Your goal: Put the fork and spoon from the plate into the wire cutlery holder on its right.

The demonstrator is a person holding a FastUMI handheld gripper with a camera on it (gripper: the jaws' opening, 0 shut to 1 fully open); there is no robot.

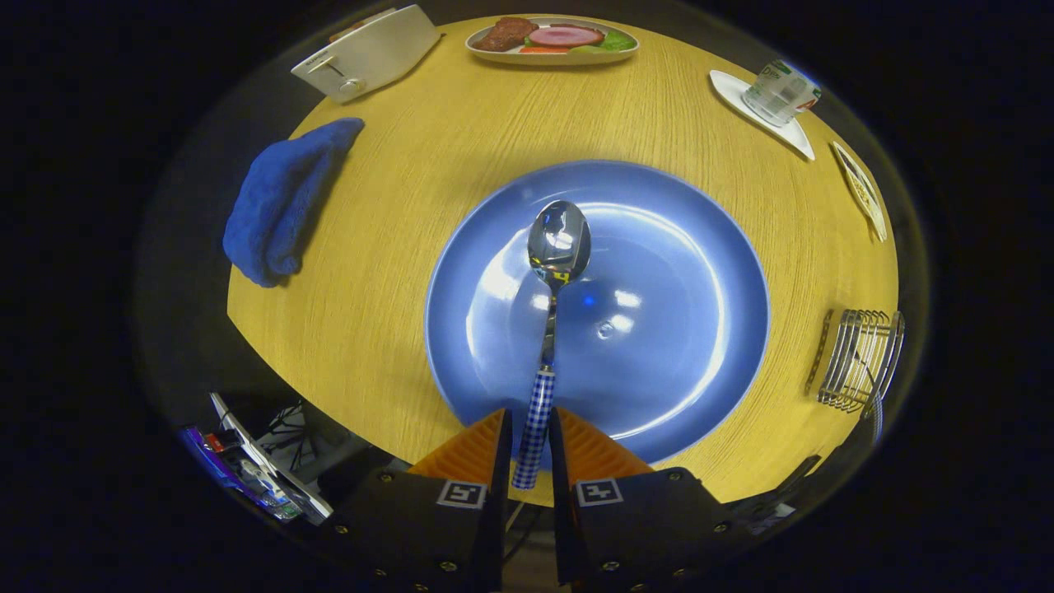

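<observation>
Plate (659, 362), blue and wide, sits mid-tabletop (428, 148) just ahead of the claw (531, 432). Well off to its right stands the wire cutlery holder (860, 362), something already inside. Smallest is the spoon (553, 280), its checked handle pinched between both fingers, bowl pointing forward over the plate.

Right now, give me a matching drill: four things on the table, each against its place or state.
Things:
1. steel spoon with checked handle
2. wire cutlery holder
3. blue folded towel
4. white toaster

Places:
A. beyond the towel, at the table's far edge
B. right of the round blue plate
C. handle between the fingers of the hand-held gripper
D. left of the plate

Pairs: 1-C, 2-B, 3-D, 4-A
</observation>
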